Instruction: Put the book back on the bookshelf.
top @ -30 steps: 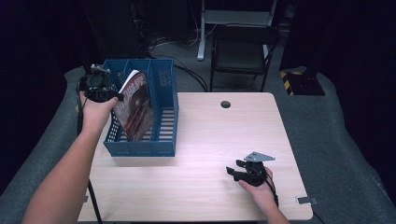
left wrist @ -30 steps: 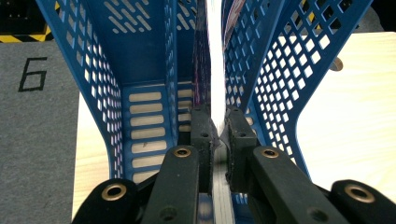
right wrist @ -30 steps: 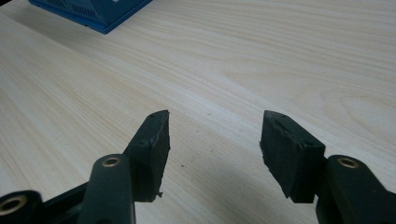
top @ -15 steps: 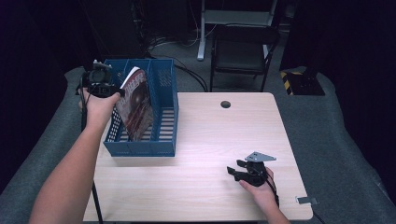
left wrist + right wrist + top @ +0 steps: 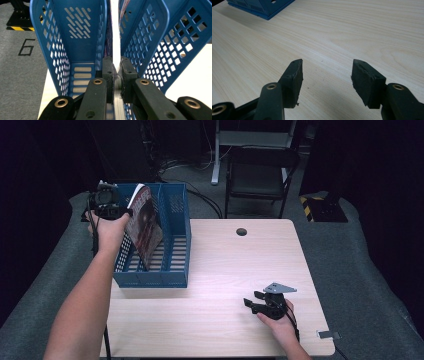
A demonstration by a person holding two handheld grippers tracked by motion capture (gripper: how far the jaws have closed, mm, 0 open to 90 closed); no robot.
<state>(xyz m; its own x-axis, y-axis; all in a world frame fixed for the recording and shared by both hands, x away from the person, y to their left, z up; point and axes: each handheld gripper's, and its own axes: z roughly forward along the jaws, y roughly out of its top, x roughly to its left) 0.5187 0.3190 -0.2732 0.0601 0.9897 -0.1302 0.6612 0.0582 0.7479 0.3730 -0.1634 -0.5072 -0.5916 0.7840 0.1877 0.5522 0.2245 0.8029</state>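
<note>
The left claw point(image 5: 119, 211) pinched the top edge of the book point(image 5: 145, 227), which stood tilted inside the blue rack point(image 5: 175, 265), while the right claw point(image 5: 255, 302) rested apart on the bench point(image 5: 225, 260).

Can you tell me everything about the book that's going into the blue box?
The book is thin, like a magazine, with a dark reddish picture cover and a white edge. It stands tilted in the blue file box, its bottom corner down on the slatted floor, its top sticking out above the rim. The left gripper pinches its upper edge between shut black jaws. Its title is too small to read.
</note>
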